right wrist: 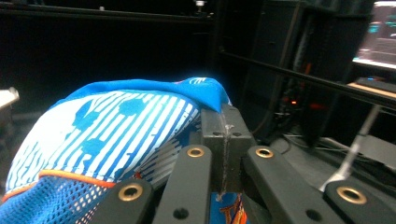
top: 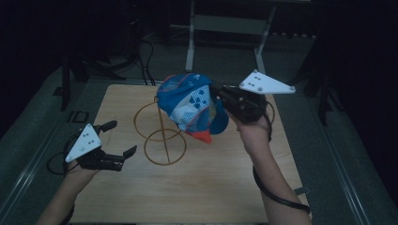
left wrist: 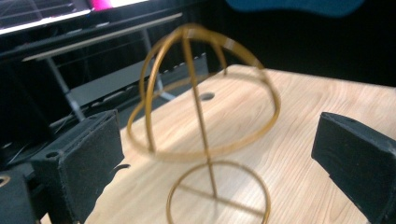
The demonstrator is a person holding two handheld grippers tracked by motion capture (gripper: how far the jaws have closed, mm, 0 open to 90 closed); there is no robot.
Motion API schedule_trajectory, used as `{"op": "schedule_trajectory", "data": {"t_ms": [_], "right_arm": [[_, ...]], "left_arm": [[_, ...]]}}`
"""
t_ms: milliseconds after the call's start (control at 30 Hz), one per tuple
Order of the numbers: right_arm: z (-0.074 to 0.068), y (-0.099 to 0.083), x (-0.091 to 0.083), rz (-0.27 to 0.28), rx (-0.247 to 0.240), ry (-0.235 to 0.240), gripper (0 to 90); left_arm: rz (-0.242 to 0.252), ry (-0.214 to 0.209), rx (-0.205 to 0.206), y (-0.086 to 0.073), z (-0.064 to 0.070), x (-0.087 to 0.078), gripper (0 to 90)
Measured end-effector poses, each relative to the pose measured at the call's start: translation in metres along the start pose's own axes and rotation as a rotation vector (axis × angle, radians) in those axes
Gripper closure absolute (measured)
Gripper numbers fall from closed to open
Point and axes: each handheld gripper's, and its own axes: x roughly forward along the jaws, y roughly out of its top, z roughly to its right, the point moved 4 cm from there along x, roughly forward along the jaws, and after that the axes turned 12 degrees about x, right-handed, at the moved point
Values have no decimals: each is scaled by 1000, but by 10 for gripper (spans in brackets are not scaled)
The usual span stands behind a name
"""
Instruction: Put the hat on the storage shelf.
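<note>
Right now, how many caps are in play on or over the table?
1. The blue cap is held up by the right gripper, beside the top of the wire hat stand. The left gripper is open and holds none.

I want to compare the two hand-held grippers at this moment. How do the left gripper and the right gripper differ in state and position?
The left gripper has its jaws wide open and holds nothing; the right gripper is shut on the blue and white striped cap. The left gripper sits low by the table's near left part, while the right gripper is raised beside the gold wire hat stand. Both carry a grey three-cornered plate.
</note>
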Motion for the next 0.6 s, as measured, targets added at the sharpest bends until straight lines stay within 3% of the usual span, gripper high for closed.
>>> {"op": "schedule_trajectory", "data": {"t_ms": [33, 233, 267, 300, 333, 400, 433, 500, 600], "right_arm": [[-6, 1, 13, -8, -1, 7, 900], [-19, 0, 49, -39, 9, 36, 900], [-25, 0, 64, -54, 15, 47, 900], [-25, 0, 64, -54, 15, 47, 900], [-32, -2, 78, -72, 18, 57, 900], [-35, -3, 85, -83, 14, 60, 900], [-35, -3, 85, -83, 14, 60, 900], [-48, -10, 110, -129, 13, 77, 900], [-53, -15, 119, -157, 9, 82, 900]], "left_arm": [[-3, 7, -11, -5, 1, -1, 24], [-11, 53, -87, -44, 11, -8, 24], [-20, 67, -91, -50, 13, -9, 24], [-19, 79, -103, -56, 16, -10, 24], [-22, 88, -132, -67, 21, -10, 24], [-22, 88, -132, -67, 21, -10, 24], [-24, 112, -134, -76, 25, -12, 24], [-22, 126, -147, -83, 29, -14, 24], [-31, 137, -160, -92, 34, -15, 24]]}}
